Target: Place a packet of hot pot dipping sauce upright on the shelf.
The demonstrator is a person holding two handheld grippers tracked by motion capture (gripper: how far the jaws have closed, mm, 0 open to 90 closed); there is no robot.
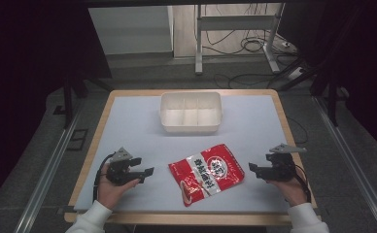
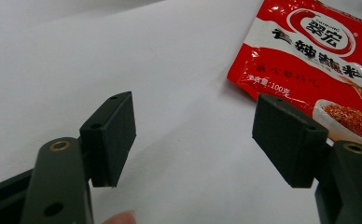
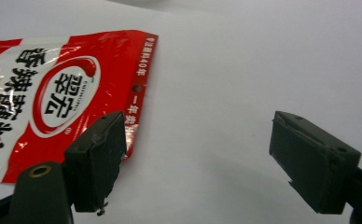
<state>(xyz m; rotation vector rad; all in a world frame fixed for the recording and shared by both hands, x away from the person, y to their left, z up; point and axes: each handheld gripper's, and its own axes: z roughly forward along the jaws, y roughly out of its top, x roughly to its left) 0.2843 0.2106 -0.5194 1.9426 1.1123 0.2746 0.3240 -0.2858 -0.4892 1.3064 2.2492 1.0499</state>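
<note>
- Left tool (image 1: 146,173) held in a hand (image 1: 110,187) just left of the red packet (image 1: 207,173), jaws spread wide with nothing between them, pointed toward the packet.
- Seen along the left tool (image 2: 193,135): bare white table between the two black pads (image 2: 111,137), packet (image 2: 323,60) lying past the right-hand pad, apart from it.
- Right tool (image 1: 252,168) held in the other hand (image 1: 293,187) just right of the packet, jaws likewise parted and empty, aimed at the packet.
- Seen along the right tool (image 3: 198,158): packet's sealed edge (image 3: 67,98) behind the left-hand pad (image 3: 97,158); contact between pad and packet impossible to tell.
- Red packet flat on the table (image 1: 128,126), tilted, printed face up, with white and black lettering and a round white logo; between the two tools.
- White divided tray (image 1: 191,112) beyond the packet, toward the far edge of the table, well apart from the packet; nothing seen inside.
- Metal frame legs and loose cables (image 1: 247,46) on the floor far beyond the packet.
</note>
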